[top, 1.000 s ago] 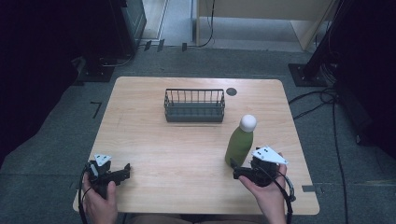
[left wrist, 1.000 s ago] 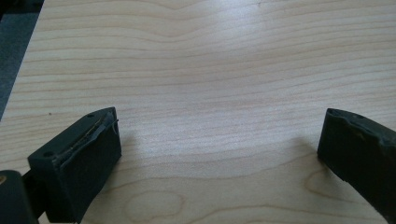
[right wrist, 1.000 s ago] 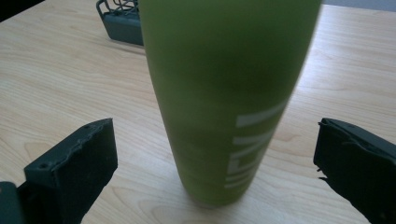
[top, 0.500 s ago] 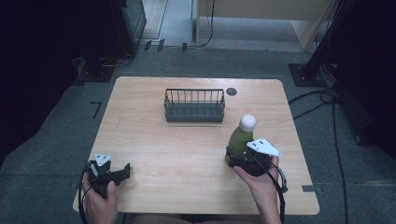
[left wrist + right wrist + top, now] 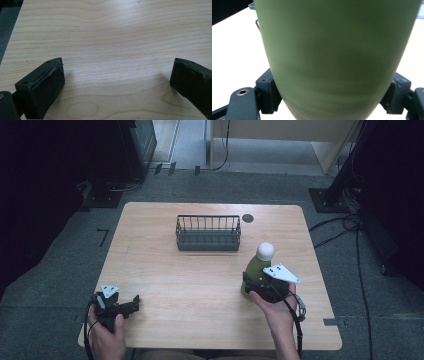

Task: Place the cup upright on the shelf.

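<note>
Right gripper view: my right gripper (image 5: 332, 100) has just been closing its jaws and now clamps the green bottle (image 5: 337, 55) low on its body; pad contact looks firm, though blur hides the edges. The bottle stands upright on the table (image 5: 165, 270), right of centre, near the wire basket (image 5: 208, 233). My left gripper (image 5: 117, 82) rests spread wide over bare wood.

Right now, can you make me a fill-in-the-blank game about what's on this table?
1. The right tongs are shut on the green ____.
2. The bottle has a ____ cap.
3. The wire basket on the table has ____ inside it.
4. The left tongs are ____, with bare wood between them.

Missing words: bottle; white; nothing; open
</note>
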